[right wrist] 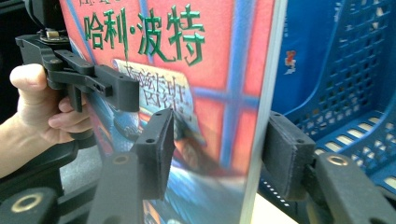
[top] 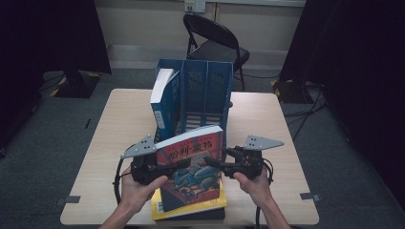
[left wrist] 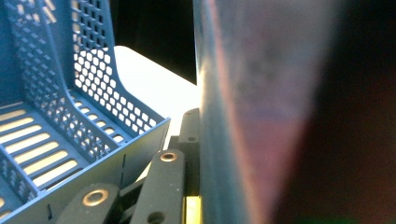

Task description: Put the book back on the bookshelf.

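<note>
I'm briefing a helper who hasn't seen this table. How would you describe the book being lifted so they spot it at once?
On the light wooden table, in front of the blue perforated file rack, a stack of books lies at the near edge. The one meant is the red-covered book raised above that stack between the left gripper and right gripper. Green Chinese title characters set it apart from the yellow book underneath.

The red book [right wrist: 187,93] has a glossy cover that catches the light, with white paper page edges. The blue file organizer [top: 205,90] looks like matt moulded plastic, perforated with small holes. The tabletop [top: 119,129] is smooth, pale wood-look laminate. The right hand-held gripper [right wrist: 217,154] is matt black, probably plastic, its pads [right wrist: 285,158] finely rough.
</note>
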Demonstrator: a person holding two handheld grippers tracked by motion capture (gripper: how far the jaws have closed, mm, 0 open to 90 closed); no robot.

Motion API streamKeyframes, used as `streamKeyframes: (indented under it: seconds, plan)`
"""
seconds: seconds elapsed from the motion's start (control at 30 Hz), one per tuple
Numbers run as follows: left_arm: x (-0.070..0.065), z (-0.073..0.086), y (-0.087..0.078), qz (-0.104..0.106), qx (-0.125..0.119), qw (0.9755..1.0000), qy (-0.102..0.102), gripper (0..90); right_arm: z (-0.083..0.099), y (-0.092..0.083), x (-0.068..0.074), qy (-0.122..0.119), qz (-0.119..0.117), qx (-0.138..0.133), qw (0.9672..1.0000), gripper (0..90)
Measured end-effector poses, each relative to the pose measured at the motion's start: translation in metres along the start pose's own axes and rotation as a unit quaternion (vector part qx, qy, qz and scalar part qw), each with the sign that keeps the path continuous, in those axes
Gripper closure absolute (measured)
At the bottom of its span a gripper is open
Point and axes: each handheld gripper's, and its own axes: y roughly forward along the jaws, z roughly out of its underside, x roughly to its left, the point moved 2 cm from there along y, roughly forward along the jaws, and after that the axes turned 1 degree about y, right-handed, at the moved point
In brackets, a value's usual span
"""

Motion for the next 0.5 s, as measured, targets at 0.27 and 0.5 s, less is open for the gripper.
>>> streamKeyframes:
  seconds: [0.27, 0.5]
  plan:
    - [0.009, -0.002, -0.014, -0.014, -0.006, 0.9999, -0.005, 74.4, 0.012, -0.02, -0.008, 0.013, 0.031, 0.006, 0.9994, 41.6]
    - [0.013, -0.005, -0.026, -0.036, -0.016, 0.9992, -0.004, 74.4, 0.029, -0.038, -0.017, 0.038, 0.051, 0.006, 0.998, 41.2]
